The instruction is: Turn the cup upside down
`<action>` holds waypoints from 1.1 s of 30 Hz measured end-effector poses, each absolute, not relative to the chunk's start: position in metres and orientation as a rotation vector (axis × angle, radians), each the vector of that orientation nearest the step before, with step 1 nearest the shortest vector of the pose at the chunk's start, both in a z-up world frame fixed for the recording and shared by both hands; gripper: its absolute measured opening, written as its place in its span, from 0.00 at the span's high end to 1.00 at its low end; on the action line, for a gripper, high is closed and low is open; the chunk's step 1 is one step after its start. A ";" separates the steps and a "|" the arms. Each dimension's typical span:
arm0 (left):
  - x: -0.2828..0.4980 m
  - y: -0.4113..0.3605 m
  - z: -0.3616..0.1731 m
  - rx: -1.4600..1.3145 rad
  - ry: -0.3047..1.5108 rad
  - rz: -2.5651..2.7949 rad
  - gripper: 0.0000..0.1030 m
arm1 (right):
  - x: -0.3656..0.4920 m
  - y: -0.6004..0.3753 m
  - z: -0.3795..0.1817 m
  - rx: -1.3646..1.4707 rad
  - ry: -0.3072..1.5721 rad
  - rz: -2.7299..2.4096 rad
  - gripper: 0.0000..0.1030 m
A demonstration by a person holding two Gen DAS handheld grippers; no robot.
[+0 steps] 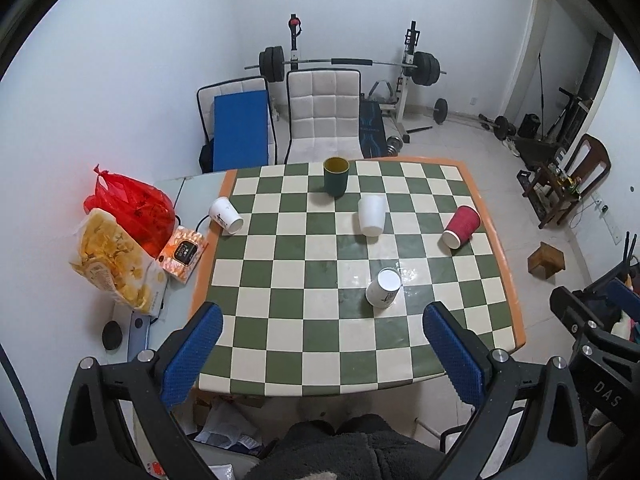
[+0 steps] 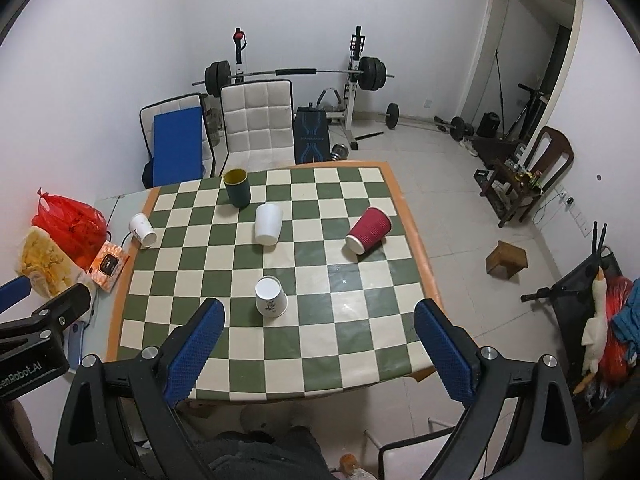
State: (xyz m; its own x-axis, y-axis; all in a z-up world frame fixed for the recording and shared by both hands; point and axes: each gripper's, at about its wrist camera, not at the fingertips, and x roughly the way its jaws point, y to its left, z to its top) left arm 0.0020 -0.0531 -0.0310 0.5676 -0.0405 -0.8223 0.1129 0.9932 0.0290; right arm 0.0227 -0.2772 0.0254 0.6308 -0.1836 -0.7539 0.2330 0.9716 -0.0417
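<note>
Both grippers hover over the near edge of the table [image 1: 480,184], a square top covered in glossy green-and-cream checks with an orange border. The left gripper [image 1: 322,354] has its jaws spread wide with nothing between them; the right gripper [image 2: 320,354] likewise. Their pads [image 1: 192,360] are blue and finely ribbed, on black frames.

Five cups sit on the checks. Nearest, a white paper cup [image 1: 383,288] with dark print stands upside down, flat base up. Farther back, a plain white cup [image 1: 372,215] looks inverted too, tapering upward. A red cup [image 1: 461,227] with a ribbed sleeve lies on its side near the right edge, mouth toward the camera. A dark green mug [image 1: 336,177], smooth and cylindrical with a yellow lining, stands upright at the far side. A printed white cup [image 1: 226,215] lies tipped at the left edge.

Left of the table lie a crinkled red bag [image 1: 132,208], a clear chip bag [image 1: 114,266] and an orange box [image 1: 183,254].
</note>
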 end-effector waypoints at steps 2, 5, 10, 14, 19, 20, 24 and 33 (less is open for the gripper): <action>0.000 -0.055 -0.029 0.079 0.966 -0.097 0.01 | 0.019 -0.278 0.031 0.057 0.851 -0.244 0.05; -0.003 -0.058 -0.028 0.082 0.973 -0.107 0.01 | 0.018 -0.280 0.036 0.053 0.851 -0.244 0.05; -0.006 -0.060 -0.027 0.081 0.979 -0.110 0.01 | 0.017 -0.281 0.037 0.055 0.864 -0.235 0.05; -0.006 -0.060 -0.028 0.083 0.978 -0.114 0.01 | 0.017 -0.283 0.035 0.055 0.870 -0.227 0.05; -0.008 -0.061 -0.027 0.076 0.974 -0.104 0.01 | 0.019 -0.284 0.034 0.057 0.872 -0.224 0.05; -0.009 -0.061 -0.027 0.074 0.976 -0.103 0.01 | 0.019 -0.285 0.033 0.060 0.872 -0.223 0.05; -0.010 -0.062 -0.027 0.077 0.978 -0.108 0.01 | 0.020 -0.285 0.032 0.065 0.873 -0.221 0.05; -0.009 -0.064 -0.025 0.069 0.971 -0.099 0.01 | 0.024 -0.286 0.031 0.061 0.871 -0.215 0.05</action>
